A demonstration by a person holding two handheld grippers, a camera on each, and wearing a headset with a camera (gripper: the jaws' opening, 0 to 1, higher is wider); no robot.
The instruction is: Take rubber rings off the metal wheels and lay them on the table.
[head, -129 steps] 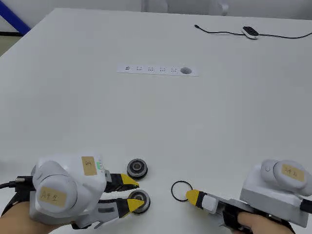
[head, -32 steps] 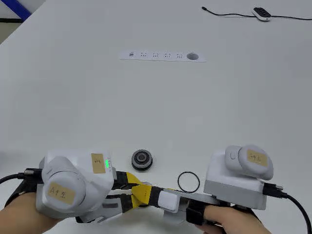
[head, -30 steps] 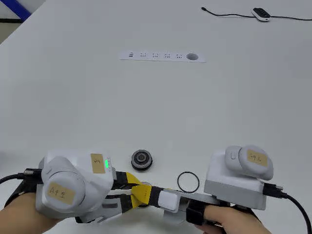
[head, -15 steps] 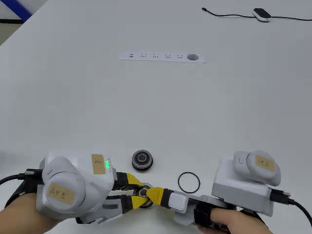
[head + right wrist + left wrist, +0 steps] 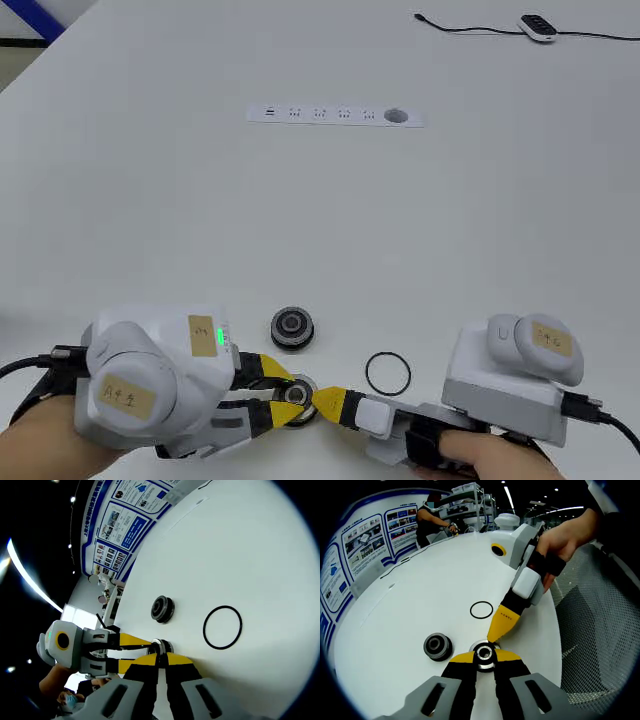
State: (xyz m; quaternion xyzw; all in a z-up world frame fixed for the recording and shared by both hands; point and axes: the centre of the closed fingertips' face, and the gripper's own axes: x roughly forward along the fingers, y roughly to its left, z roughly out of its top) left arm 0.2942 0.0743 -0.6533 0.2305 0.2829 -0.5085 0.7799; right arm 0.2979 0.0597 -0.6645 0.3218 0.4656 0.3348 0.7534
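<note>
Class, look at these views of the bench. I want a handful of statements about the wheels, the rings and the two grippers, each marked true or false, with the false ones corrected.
1. The left gripper clamps a metal wheel between its jaws. True.
2. Two loose rubber rings lie on the table. False: one rubber ring lies there.
3. The right gripper has its tip at the clamped wheel. True.
4. The second wheel is stacked on the loose ring. False: it stands apart from it, on the bare table.
5. The right gripper's jaws gape wide open. False: they are closed together.
</note>
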